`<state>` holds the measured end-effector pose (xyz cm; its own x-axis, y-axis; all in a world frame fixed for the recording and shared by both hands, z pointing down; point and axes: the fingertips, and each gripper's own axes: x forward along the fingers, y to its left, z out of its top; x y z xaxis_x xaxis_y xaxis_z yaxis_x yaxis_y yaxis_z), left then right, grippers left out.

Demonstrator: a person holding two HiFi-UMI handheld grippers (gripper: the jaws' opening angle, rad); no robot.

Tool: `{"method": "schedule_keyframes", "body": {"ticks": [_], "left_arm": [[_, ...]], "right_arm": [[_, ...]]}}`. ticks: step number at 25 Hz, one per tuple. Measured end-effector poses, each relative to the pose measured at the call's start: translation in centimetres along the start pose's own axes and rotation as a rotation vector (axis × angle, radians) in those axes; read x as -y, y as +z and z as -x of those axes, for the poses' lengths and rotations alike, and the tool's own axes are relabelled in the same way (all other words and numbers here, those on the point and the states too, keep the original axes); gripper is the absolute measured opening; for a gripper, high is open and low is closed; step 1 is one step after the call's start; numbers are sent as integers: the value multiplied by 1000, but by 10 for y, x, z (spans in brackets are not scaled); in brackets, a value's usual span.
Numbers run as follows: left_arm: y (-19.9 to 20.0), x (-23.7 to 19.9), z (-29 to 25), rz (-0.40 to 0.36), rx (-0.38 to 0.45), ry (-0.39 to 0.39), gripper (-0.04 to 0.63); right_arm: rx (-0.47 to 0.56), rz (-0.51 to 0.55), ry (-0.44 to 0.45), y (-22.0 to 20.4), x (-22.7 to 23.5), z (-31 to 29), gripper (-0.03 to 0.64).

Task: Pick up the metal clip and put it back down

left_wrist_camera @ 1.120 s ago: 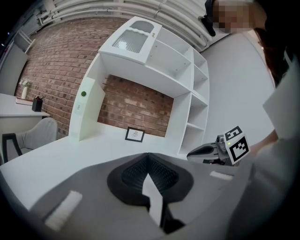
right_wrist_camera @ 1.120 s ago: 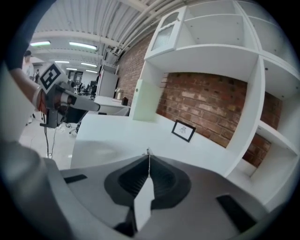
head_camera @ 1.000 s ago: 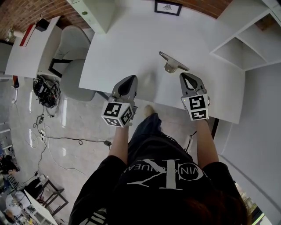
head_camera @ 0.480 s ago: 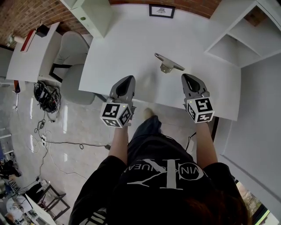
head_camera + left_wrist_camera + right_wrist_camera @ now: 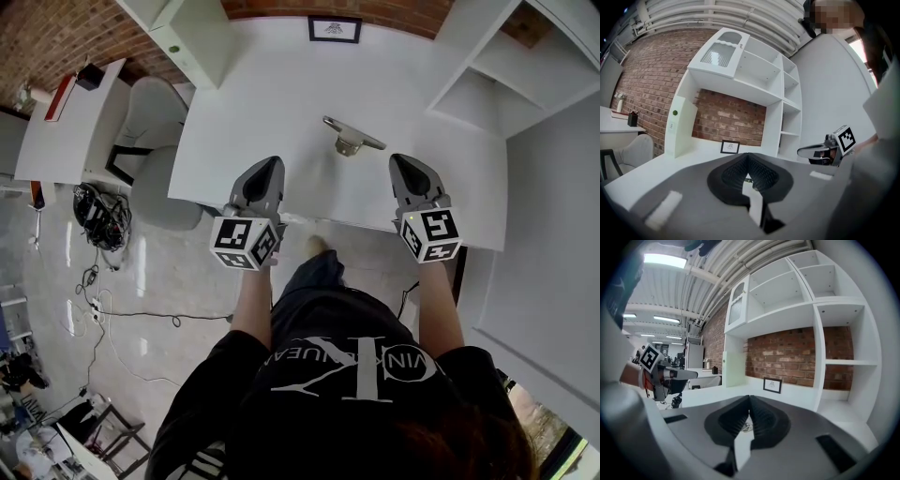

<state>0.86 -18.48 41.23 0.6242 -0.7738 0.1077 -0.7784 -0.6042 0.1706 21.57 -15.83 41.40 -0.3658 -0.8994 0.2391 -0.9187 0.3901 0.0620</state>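
Note:
The metal clip [image 5: 350, 138] lies on the white table [image 5: 272, 94], a flat silver strip with a small folded base. It is toward the middle of the table, between and beyond both grippers. My left gripper [image 5: 270, 164] hovers over the table's near edge, left of the clip, shut and holding nothing. My right gripper [image 5: 400, 161] is level with it to the clip's right, also shut and empty. In the left gripper view the jaws [image 5: 748, 157] meet, and the right gripper [image 5: 820, 151] shows at the side. The right gripper view shows its jaws [image 5: 749, 398] pressed together.
A small framed picture [image 5: 334, 28] stands at the table's back against the brick wall. White shelving [image 5: 497, 66] rises on the right and a white cabinet [image 5: 197, 33] at the back left. A grey chair [image 5: 155, 112] and a side desk [image 5: 66, 103] stand to the left.
The clip has stayed where it lay. My right gripper has drifted a little to the right, away from the clip. The head view has shifted slightly; both grippers stay shut.

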Motion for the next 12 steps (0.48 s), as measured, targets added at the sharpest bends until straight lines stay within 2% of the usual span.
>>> {"method": "schedule_keyframes", "body": {"ticks": [12], "left_arm": [[21,12,3,-9,50,-9,5]], "right_arm": [[62,-12,-33,19,8,19,14]]}}
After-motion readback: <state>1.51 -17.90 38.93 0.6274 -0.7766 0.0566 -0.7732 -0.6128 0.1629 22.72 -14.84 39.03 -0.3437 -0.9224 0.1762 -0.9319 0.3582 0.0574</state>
